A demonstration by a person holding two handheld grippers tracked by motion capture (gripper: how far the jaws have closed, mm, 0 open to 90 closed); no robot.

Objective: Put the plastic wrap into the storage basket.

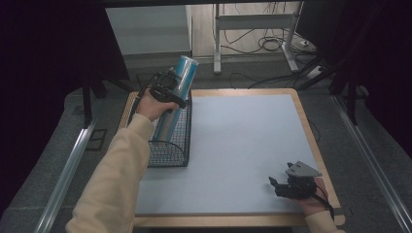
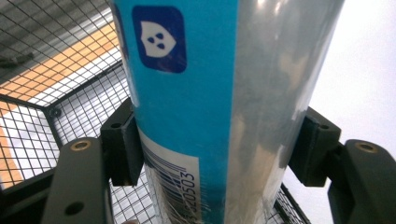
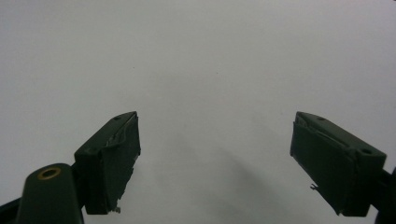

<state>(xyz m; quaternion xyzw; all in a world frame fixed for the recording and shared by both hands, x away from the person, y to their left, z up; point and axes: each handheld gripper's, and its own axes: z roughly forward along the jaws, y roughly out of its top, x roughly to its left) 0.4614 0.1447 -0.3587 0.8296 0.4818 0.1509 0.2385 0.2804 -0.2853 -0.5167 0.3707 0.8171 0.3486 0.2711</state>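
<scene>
We hold the tall blue-and-silver cylindrical tube (image 1: 177, 97) in our left gripper (image 1: 167, 90), whose two black jaws are clamped against opposite sides of it. The tube leans with its top toward one o'clock, its lower end down inside the black wire-mesh basket (image 1: 170, 153), which stands on the table's left edge at about nine o'clock from the table's centre. The basket's mesh walls close around the tube's lower part, and in the left gripper view the mesh (image 2: 70, 60) runs just behind and beneath the jaws.

On the tube's blue band sits a dark blue rounded-square badge (image 2: 159, 38) with a white shield bearing three dots. Lower down is a white barcode patch (image 2: 175, 184) with digits that seem to end in 20503; the rest is cut off.

Our right gripper (image 1: 286, 187) rests at about five o'clock on the table, well apart from the basket, with its jaws spread wide and nothing between them.

The pale grey mat (image 1: 238, 145) covers the light wooden table (image 1: 306, 126), leaving a wood rim showing. Beyond twelve o'clock lie grey carpet, loose black cables (image 1: 272, 43) and a white metal desk frame (image 1: 252, 22); dark curtains hang at both sides.
</scene>
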